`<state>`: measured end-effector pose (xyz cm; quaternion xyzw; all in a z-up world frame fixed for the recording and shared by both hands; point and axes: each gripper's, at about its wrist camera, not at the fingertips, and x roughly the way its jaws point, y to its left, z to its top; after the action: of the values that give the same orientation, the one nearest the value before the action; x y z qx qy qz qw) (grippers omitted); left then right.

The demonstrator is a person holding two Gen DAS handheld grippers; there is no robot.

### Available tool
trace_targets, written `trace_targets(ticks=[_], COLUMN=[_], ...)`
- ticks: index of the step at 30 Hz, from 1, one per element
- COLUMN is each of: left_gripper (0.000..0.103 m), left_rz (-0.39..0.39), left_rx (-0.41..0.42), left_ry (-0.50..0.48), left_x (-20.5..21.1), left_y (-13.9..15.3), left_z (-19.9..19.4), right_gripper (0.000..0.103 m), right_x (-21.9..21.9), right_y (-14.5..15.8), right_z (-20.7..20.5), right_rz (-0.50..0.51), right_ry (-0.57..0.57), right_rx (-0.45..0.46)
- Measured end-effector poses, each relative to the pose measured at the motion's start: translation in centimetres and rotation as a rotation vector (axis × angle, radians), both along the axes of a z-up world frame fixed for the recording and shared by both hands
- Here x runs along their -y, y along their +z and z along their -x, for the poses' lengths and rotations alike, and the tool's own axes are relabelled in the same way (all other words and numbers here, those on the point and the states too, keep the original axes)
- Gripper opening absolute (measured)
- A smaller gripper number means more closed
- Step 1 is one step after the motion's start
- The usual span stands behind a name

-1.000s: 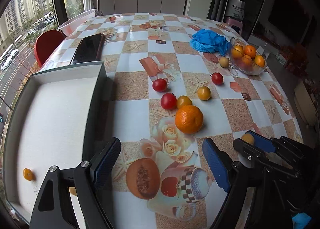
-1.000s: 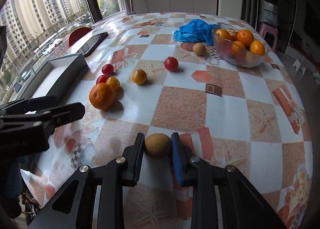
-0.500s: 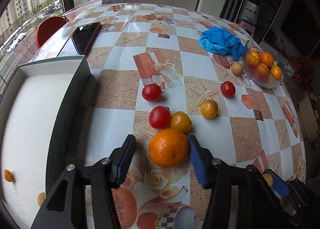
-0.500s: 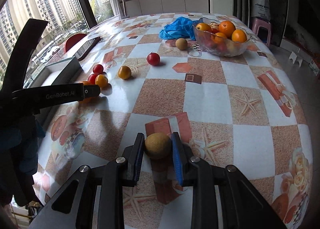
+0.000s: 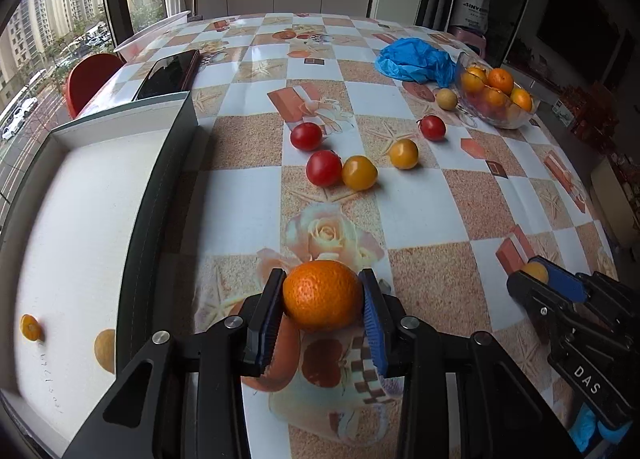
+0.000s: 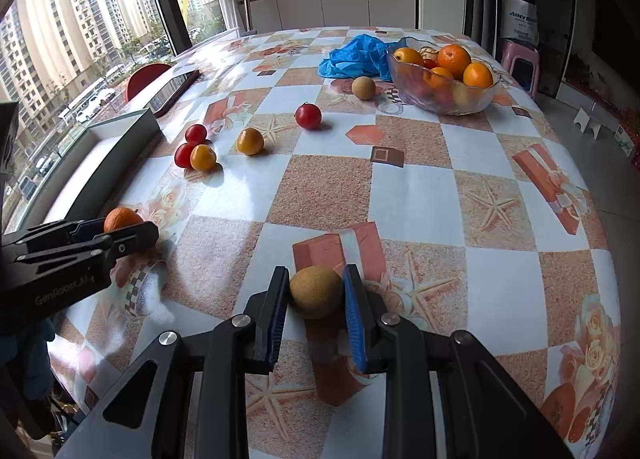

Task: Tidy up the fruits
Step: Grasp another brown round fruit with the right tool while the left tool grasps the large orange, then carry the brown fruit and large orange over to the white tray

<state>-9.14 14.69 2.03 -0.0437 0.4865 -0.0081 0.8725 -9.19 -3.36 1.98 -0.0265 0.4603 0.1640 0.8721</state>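
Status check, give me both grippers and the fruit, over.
Left gripper just closed on the orange. Right gripper shut on a brown round fruit. Tomatoes loose ahead, nothing blocking.

The left gripper (image 5: 323, 305) has just been closed around an orange (image 5: 322, 295); a brown fruit (image 6: 316, 291) is held between the right gripper's (image 6: 316, 301) jaws.
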Motion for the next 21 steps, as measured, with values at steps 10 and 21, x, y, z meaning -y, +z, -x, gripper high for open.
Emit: trace_targets(ticks=[10, 21], left_gripper=[0.038, 0.038], left_rz=[-0.055, -0.055], left_rx=[0.035, 0.048], left_ry=[-0.048, -0.050], left_x=[0.8, 0.7], left_y=[-0.2, -0.3], left_z=[3.2, 3.7], right_gripper=[0.030, 0.030], right_x=[-0.4, -0.4], right_y=[0.0, 0.0], right_z=[1.1, 1.5], right_rz=[0.021, 0.016], right_ry=[0.001, -0.005], right_rx=[0.002, -0.011])
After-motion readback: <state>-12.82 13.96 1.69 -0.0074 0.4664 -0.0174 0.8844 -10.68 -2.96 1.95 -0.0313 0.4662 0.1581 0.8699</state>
